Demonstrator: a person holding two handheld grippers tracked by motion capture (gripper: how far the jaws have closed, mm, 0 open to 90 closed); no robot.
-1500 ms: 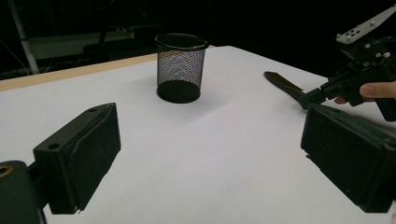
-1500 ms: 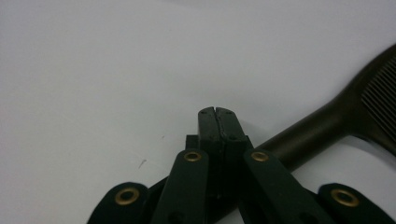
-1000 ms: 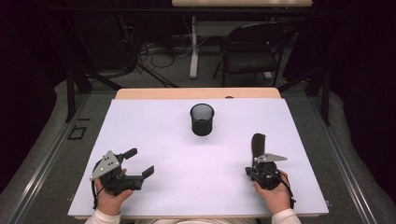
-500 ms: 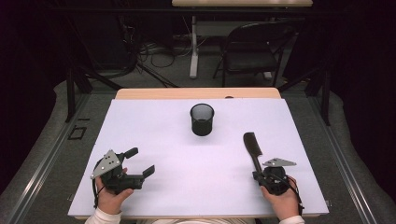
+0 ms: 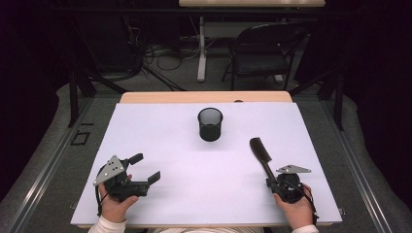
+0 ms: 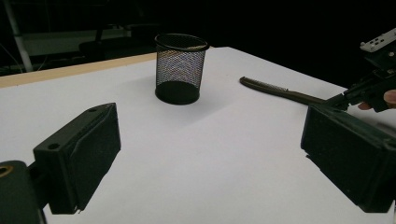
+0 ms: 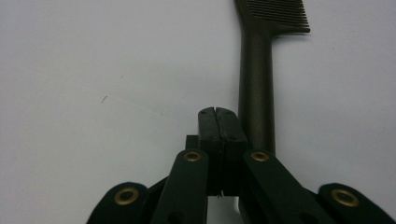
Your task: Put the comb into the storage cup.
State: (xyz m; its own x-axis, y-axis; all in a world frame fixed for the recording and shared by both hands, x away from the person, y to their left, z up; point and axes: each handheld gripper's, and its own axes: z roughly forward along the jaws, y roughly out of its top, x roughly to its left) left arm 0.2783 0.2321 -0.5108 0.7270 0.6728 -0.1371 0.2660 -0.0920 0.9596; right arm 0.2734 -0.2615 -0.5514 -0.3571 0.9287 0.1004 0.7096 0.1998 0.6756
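Your right hand-held gripper [image 5: 270, 181] has its jaws pressed together, and the comb's [image 5: 261, 154] handle appears to lie just beside them rather than between; the comb points toward 11 o'clock at the mesh cup [image 5: 210, 124]. Your left hand-held gripper [image 5: 145, 168] rests wide open, holding nothing, on the table [image 5: 160, 131].

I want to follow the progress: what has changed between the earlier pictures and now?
The right gripper drew back toward the person; the comb now lies flat on the table, beside the closed jaws. The left gripper stayed open, and the mesh cup did not move.
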